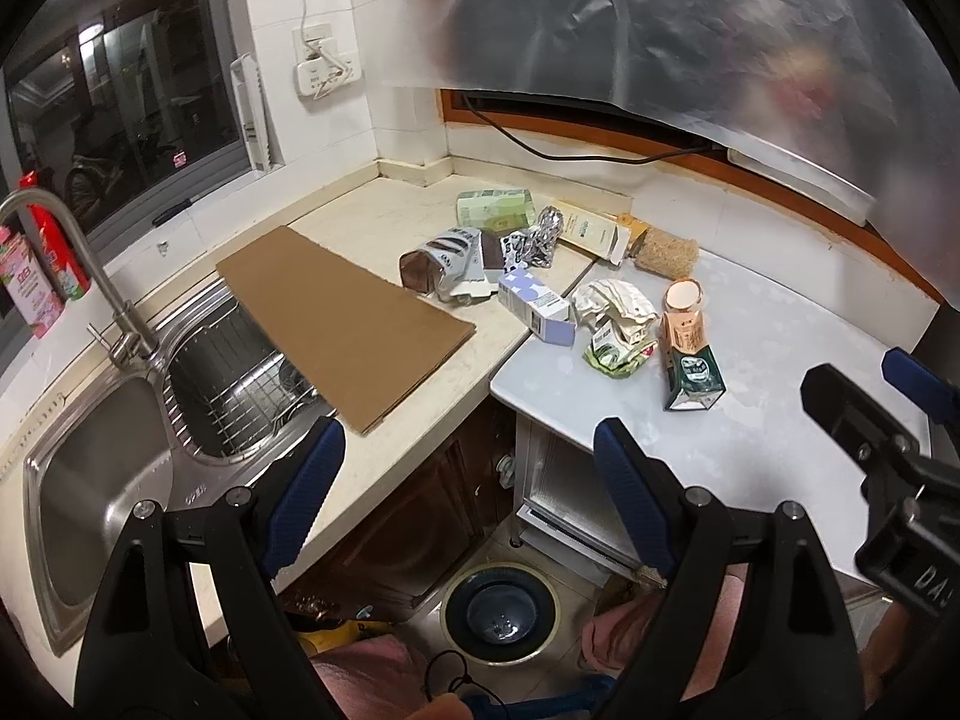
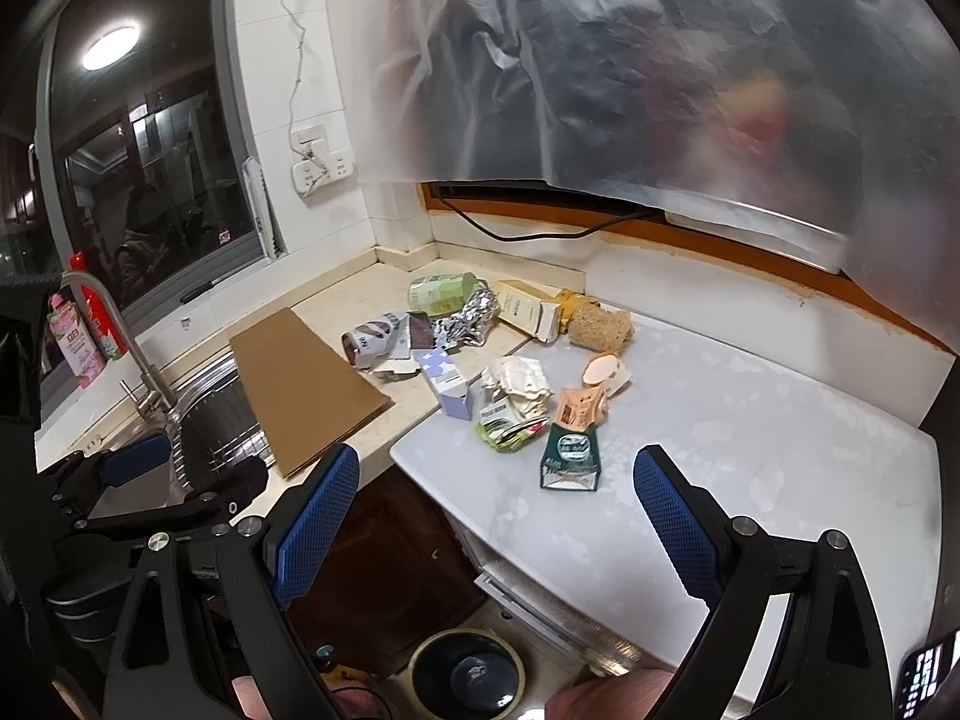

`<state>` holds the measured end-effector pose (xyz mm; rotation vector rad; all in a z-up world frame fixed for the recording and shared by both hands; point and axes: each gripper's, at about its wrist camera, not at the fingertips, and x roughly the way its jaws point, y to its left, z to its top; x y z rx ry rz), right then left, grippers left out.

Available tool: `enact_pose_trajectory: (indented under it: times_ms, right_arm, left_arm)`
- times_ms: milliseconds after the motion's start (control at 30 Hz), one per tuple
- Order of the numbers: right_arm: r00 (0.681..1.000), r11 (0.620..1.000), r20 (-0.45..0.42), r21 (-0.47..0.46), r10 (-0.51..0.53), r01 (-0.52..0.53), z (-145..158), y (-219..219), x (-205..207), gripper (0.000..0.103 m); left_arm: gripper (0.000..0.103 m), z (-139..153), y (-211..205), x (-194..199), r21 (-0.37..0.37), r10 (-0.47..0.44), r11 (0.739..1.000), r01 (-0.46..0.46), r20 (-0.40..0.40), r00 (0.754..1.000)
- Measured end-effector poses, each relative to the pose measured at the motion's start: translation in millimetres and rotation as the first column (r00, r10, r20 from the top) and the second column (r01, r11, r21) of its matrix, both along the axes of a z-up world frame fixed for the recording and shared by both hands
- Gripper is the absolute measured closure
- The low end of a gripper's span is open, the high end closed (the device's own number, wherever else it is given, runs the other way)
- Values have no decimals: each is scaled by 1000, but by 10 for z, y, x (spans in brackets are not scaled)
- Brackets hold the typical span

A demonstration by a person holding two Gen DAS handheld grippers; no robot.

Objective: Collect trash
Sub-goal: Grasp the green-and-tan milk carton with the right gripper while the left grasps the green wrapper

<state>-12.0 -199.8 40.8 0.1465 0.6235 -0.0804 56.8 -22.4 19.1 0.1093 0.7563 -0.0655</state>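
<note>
On the corner tabletop | trash spread: green carton, crumpled wrappers, foil | light, crushable; pinch carton across flat sides | left gripper, right gripper agape, empty

From my left wrist view, a sink sat lower left, a cardboard sheet lay right of it, and cartons clustered centre on the counter.

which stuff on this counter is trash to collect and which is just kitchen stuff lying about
Trash: green carton, orange packet, crumpled paper, purple box, foil, cardboard sheet.

Lying about: faucet, sink, dish rack, pink bottle.
</note>
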Motion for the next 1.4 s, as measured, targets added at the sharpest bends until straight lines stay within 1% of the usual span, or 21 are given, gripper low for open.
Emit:
enact_pose_trajectory:
  times_ms: [67, 200, 233, 267, 367, 467, 533, 600, 767, 867, 900, 933, 967, 1000, 1067, 1133, 1200, 1267, 1333, 1400]
  right_arm:
    - [1000, 1000, -8, -1, -12, 12, 13, -97, 100, 9]
    - [999, 1000, -28, 8, -29, 30, 15, -327, 283, 9]
    - [999, 999, -35, 12, -34, 35, 11, -388, 333, 9]
    - [998, 999, -45, 19, -39, 40, 6, -471, 402, 9]
    - [996, 998, -66, 35, -57, 59, -8, -693, 583, 9]
    - [992, 995, -91, 42, -82, 86, -58, -904, 780, 9]
    - [990, 994, -106, 50, -92, 97, -105, -1021, 888, 9]
    - [985, 991, -139, 70, -104, 115, -177, -1153, 1044, 9]
    - [967, 984, -244, 143, -69, 107, -485, -1348, 1406, 9]
    - [954, 982, -294, 156, -56, 106, -731, -1302, 1518, 9]
    - [949, 981, -313, 165, -48, 104, -831, -1297, 1574, 11]
    - [941, 980, -335, 169, -43, 105, -937, -1285, 1633, 13]
    - [938, 980, -344, 169, -41, 105, -1013, -1257, 1674, 15]
    - [933, 980, -359, 172, -34, 102, -1108, -1236, 1730, 15]
    - [925, 980, -380, 173, -28, 101, -1258, -1174, 1812, 16]
    - [915, 979, -402, 178, -17, 97, -1399, -1111, 1908, 18]
    - [903, 979, -431, 183, -2, 89, -1550, -1032, 2025, 19]
    - [893, 981, -450, 178, 8, 81, -1633, -968, 2101, 22]
    - [882, 984, -471, 164, 12, 73, -1751, -895, 2184, 27]
    - [870, 984, -493, 166, 21, 70, -1846, -870, 2238, 39]
  left_arm:
    - [19, 2, -37, 86, 5, -3, 1000, 3, -3, 1000]
    - [21, 14, -112, 336, -17, -27, 999, 27, -31, 999]
    - [24, 13, -136, 408, -21, -35, 999, 34, -38, 999]
    - [29, 7, -156, 476, -25, -43, 999, 42, -45, 998]
    - [38, -48, -234, 723, -43, -69, 997, 66, -83, 994]
    - [42, -150, -341, 995, -61, -89, 995, 82, -130, 987]
    - [43, -221, -415, 1133, -68, -105, 993, 96, -154, 982]
    - [43, -303, -523, 1307, -78, -124, 991, 112, -174, 977]
    - [43, -481, -727, 1627, -141, -195, 976, 169, -197, 961]
    - [43, -591, -805, 1770, -198, -243, 958, 209, -167, 956]
    - [43, -643, -837, 1823, -214, -262, 950, 226, -159, 952]
    - [43, -682, -863, 1858, -213, -269, 949, 232, -163, 949]
    - [43, -734, -889, 1900, -210, -280, 947, 242, -172, 945]
    - [44, -783, -908, 1935, -211, -297, 943, 258, -182, 937]
    - [55, -878, -937, 1989, -217, -333, 933, 288, -211, 919]
    - [60, -985, -932, 2028, -230, -358, 924, 305, -241, 902]
    - [61, -1060, -924, 2056, -239, -370, 919, 313, -255, 893]
    - [61, -1119, -911, 2060, -252, -392, 910, 330, -263, 882]
    - [61, -1149, -918, 2047, -269, -427, 894, 359, -263, 865]
    - [61, -1174, -951, 2023, -291, -476, 868, 402, -261, 840]
